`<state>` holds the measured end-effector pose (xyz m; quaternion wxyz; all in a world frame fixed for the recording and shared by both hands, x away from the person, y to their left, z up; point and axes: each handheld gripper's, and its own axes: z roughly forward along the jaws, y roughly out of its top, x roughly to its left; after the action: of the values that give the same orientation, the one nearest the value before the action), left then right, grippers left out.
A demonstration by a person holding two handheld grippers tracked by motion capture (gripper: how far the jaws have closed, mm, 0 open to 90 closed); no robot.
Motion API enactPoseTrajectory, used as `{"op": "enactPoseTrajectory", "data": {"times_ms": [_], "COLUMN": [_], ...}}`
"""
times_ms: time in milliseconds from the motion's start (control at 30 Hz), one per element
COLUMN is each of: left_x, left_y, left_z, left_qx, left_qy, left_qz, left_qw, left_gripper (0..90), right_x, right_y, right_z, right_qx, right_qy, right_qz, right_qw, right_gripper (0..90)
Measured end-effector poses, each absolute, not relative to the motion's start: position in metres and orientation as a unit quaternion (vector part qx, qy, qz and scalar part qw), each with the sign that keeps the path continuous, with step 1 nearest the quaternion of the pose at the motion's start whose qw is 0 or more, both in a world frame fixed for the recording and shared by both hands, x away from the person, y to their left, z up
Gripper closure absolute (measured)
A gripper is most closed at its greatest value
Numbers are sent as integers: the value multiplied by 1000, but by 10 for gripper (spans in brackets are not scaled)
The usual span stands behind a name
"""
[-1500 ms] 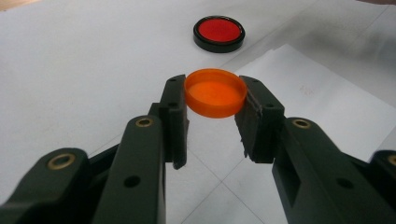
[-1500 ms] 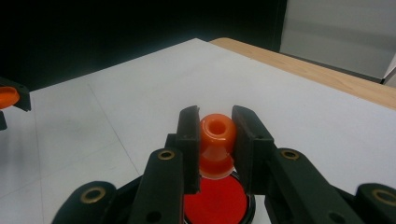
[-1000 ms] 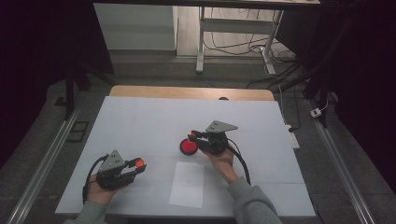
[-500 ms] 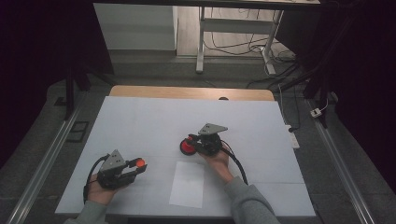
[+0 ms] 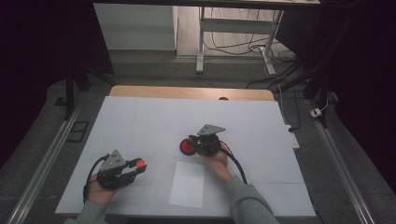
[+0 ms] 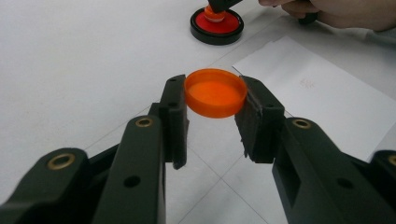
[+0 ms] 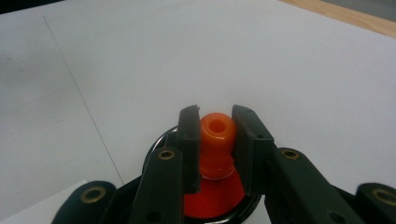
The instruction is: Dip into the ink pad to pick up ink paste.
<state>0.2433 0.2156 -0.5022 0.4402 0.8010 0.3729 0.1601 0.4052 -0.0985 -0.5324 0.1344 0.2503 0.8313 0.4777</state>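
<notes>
Stamp lowered onto the ink pad, cap held aside

Near left, the left gripper [image 5: 133, 169] clamps a round orange plastic cap [image 6: 215, 92] just above the table [image 5: 140, 121]; a white paper sheet [image 5: 187, 184] lies near centre. Farther, the right gripper [image 5: 192, 141] — lower than a second ago — pinches a small orange plastic stamp [image 7: 216, 135], now down in the shallow black-rimmed red ink pad [image 6: 216, 26]: inking before stamping the sheet.

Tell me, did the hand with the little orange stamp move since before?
Yes. The right gripper, shut on the orange stamp, has come toward the person and down, closer to the white paper, onto the red ink pad.
</notes>
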Motion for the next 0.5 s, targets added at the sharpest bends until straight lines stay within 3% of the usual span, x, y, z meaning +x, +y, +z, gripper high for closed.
{"op": "enactPoseTrajectory", "data": {"times_ms": [500], "left_x": [242], "left_y": [215], "left_z": [-500], "left_qx": [799], "left_qy": [374], "left_qz": [161], "left_qw": [442], "left_gripper": [646], "right_x": [402], "right_y": [-99], "right_z": [-534], "right_qx": [250], "right_qy": [831], "right_qz": [475], "right_qw": [146], "right_gripper": [732]}}
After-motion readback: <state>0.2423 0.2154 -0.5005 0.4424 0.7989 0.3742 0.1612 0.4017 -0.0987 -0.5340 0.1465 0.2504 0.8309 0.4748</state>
